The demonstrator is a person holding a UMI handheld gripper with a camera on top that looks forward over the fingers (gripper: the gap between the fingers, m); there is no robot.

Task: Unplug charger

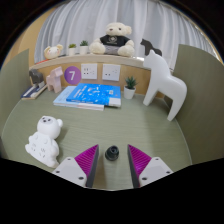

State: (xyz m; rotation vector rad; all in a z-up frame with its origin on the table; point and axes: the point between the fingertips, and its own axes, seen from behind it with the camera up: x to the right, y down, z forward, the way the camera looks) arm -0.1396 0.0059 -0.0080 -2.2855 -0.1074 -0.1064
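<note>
A small dark round charger (111,155) lies on the grey-green table between my fingers, with a gap at each side. My gripper (113,147) is open, its magenta pads (88,160) on either side of the charger. White wall sockets (98,72) sit on the low wooden back panel far beyond the fingers. No cable is visible on the charger.
A white bear figurine (43,138) stands left of the fingers. A blue book (85,95) lies ahead by the panel, with a small potted plant (130,87) and a white toy horse (165,85) to the right. A teddy bear (115,40) sits on the shelf above.
</note>
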